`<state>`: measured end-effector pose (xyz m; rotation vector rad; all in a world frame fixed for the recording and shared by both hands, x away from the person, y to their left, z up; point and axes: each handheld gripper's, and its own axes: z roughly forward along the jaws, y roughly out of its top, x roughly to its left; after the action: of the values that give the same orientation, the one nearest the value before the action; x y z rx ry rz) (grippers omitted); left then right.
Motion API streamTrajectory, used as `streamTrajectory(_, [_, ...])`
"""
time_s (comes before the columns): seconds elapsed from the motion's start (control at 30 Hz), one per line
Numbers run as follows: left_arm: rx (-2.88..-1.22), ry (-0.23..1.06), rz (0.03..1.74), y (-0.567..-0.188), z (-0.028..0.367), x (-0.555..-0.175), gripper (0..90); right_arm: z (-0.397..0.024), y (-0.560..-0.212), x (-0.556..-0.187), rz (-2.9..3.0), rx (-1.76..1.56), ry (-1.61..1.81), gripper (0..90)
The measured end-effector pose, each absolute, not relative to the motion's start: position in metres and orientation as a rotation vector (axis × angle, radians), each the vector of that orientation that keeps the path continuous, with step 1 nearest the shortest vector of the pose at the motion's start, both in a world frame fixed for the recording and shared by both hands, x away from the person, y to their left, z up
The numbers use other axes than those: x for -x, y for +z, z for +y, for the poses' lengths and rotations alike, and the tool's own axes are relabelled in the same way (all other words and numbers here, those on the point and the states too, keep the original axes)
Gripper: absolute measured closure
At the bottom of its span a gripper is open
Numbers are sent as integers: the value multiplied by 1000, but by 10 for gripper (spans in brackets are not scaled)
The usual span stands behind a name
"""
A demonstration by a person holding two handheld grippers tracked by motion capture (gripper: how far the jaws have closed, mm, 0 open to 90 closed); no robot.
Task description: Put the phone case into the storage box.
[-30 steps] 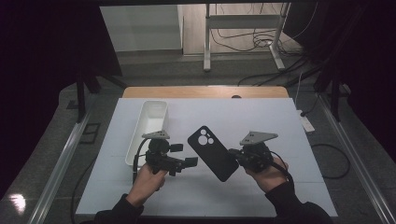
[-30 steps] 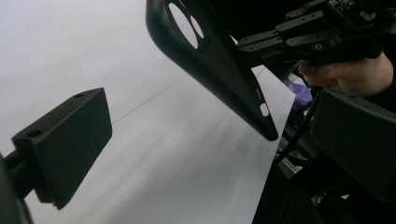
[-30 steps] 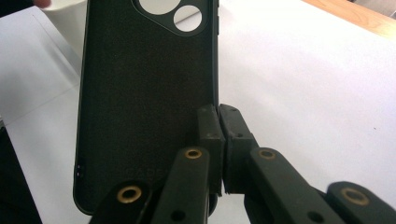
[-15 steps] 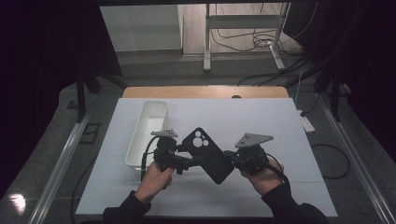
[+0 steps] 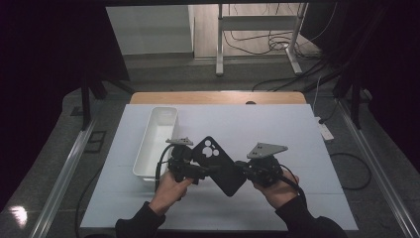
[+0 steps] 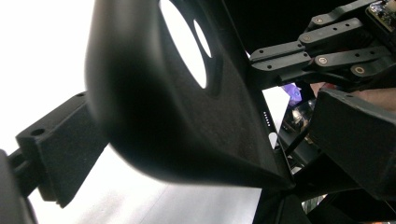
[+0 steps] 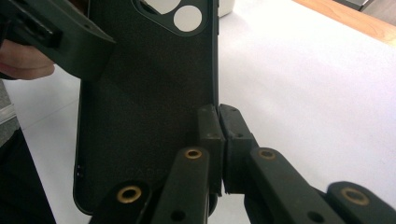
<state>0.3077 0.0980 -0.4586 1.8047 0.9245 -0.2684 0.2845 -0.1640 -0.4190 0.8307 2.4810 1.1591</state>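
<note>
A black phone case [image 5: 220, 166] with round camera cut-outs hangs tilted above the white table cover [image 5: 297, 129], between my two grippers. My right gripper [image 5: 241, 166] is shut on the case's long right edge; in the right gripper view its pads [image 7: 218, 121] pinch the rim of the case [image 7: 144, 93]. My left gripper [image 5: 202, 171] sits at the case's left side. In the left gripper view its jaws stand wide apart around the case [image 6: 177, 102], one jaw on each face, and I see no pad pressing. The right gripper's linkage [image 6: 327, 46] shows beyond.
An empty white oblong bin [image 5: 148, 144] stands just left of the left gripper. A strip of wooden tabletop [image 5: 218, 97] runs along the far edge of the white cover. Bare cover lies to the right and in front of the hands.
The case has come up off the table in the right gripper and tilted. The left gripper moved right, from beside the bin to the case's left side, its jaws now around it.
</note>
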Motion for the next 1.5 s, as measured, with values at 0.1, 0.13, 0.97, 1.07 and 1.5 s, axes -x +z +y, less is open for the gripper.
streamTrajectory(0.1, [-1799, -288, 918, -459, 99, -308, 32, -164, -419, -284, 2480, -831, 1160, 882])
streamTrajectory(0.13, [-1799, -288, 918, -459, 99, -308, 53, -164, -419, -284, 2480, -831, 1160, 882])
streamTrajectory(0.97, [-1679, -504, 945, -464, 106, -309, 816, -159, -420, -279, 2463, -790, 1162, 878])
streamTrajectory(1.07, [-1680, -506, 949, -464, 106, -309, 847, -158, -422, -279, 2469, -775, 1152, 873])
streamTrajectory(1.5, [-1718, -478, 913, -459, 110, -308, 857, -165, -423, -281, 2525, -825, 1213, 557])
